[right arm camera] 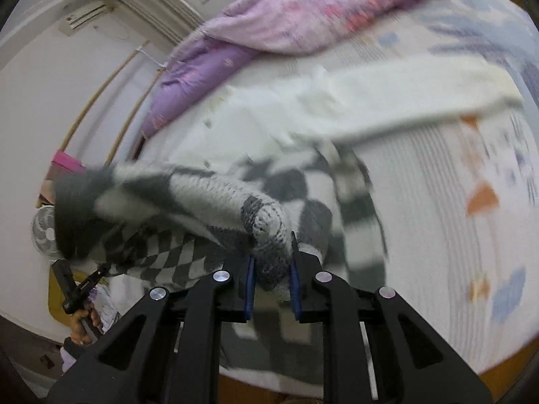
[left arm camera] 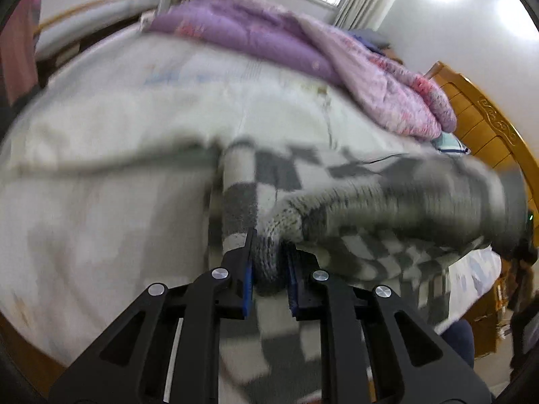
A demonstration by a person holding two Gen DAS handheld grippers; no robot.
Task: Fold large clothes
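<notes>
Two grippers, both clamped on the same grey-and-white checked sweater (left arm camera: pixel 337 208), one bunched fold of knit pinched between the blue pads of each. Left gripper (left arm camera: pixel 269 262) at 6 o'clock in its own view, jaws nearly together on a thick roll of the knit, probably gripped there so that the edge lifts as one straight line instead of sagging. Stretched away toward 3 o'clock, the sweater's sleeve or hem, blurred, ending near the other tool. Beneath it, the bed (left arm camera: pixel 101 202) with its pale sheet, kept as the flat surface for laying the fold down. At 12 to 2 o'clock, a purple quilt (left arm camera: pixel 256 33) heaped out of the way against the far edge. Right gripper (right arm camera: pixel 271 262) likewise low at 6 o'clock, jaws squeezed on a matching bunch, sweater trailing toward 9 o'clock where the person's hand (right arm camera: pixel 82 323) grips the left tool. Above, at 1 o'clock, a cream garment (right arm camera: pixel 387 101) spread on the sheet. Likely mid-fold, cloth carried taut between both grips.
</notes>
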